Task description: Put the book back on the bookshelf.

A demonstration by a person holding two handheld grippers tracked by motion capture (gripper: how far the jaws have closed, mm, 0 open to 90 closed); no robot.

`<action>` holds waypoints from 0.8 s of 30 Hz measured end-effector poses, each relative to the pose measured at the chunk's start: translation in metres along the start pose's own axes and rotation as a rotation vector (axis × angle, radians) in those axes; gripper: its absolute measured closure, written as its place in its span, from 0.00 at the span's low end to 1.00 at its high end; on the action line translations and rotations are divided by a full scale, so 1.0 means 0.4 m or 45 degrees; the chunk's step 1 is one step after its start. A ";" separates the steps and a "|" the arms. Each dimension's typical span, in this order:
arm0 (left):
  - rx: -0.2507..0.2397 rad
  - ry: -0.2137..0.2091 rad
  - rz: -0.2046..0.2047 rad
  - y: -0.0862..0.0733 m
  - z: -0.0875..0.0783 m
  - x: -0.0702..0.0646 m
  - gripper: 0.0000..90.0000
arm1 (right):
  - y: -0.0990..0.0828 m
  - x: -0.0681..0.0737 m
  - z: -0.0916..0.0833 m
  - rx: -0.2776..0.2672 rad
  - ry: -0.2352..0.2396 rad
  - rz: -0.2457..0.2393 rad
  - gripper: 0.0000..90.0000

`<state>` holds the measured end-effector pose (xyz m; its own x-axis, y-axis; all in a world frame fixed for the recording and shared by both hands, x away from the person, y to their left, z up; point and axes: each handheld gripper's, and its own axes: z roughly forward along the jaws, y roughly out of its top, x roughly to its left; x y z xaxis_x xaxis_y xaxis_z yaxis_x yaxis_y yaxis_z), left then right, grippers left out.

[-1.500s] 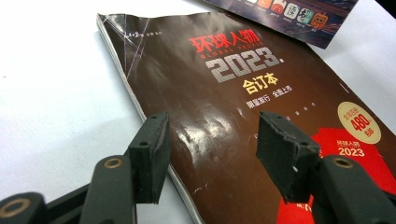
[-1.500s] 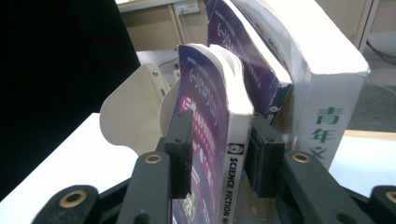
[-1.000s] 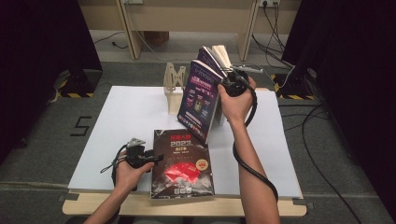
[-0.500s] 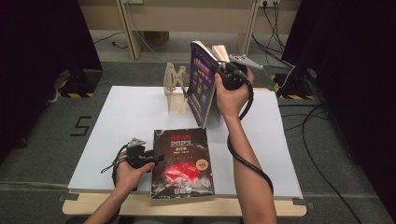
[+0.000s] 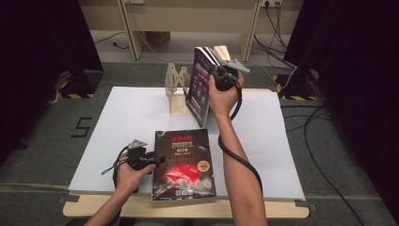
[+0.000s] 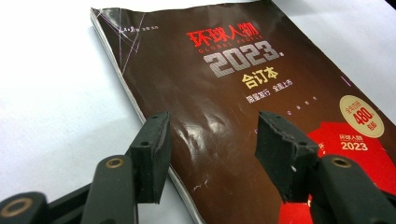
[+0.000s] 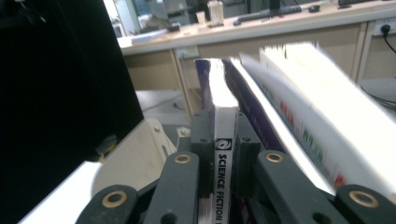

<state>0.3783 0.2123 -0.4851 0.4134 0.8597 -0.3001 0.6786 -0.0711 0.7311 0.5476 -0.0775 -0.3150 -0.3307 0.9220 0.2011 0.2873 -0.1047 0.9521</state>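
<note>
Jaws of the right gripper (image 7: 219, 154) pinch the spine of a purple book (image 5: 201, 84), held upright at upper centre of the high view beside the wooden stand (image 5: 176, 92). Spread jaws of the left gripper (image 6: 212, 149) hover over the dark magazine (image 5: 182, 162) (flat, lower centre of the table (image 5: 117, 122)).

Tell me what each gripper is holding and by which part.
Right gripper clamps the purple magazine by its spine. Left gripper holds nothing, open over the dark magazine.
</note>
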 end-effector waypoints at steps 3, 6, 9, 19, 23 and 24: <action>0.000 -0.002 0.003 0.000 0.001 0.001 0.50 | 0.000 -0.001 -0.006 -0.005 -0.018 -0.001 0.92; 0.006 0.001 0.006 -0.001 0.002 0.000 0.50 | -0.007 0.002 -0.010 -0.001 -0.033 -0.035 0.91; 0.002 -0.002 0.001 -0.001 0.002 0.001 0.50 | -0.013 0.005 -0.015 -0.001 -0.054 -0.062 0.91; 0.010 0.002 0.006 -0.003 0.002 0.000 0.50 | -0.027 0.003 -0.060 0.079 -0.091 -0.123 0.86; 0.011 0.005 0.006 -0.003 0.002 -0.002 0.50 | -0.009 -0.004 -0.073 0.130 -0.046 -0.076 0.85; 0.009 0.001 0.003 -0.003 0.002 -0.003 0.50 | 0.003 -0.006 -0.072 0.162 -0.047 -0.076 0.84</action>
<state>0.3778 0.2110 -0.4862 0.4146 0.8597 -0.2982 0.6818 -0.0764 0.7275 0.5229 -0.0907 -0.3078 -0.3179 0.9386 0.1343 0.3808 -0.0033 0.9247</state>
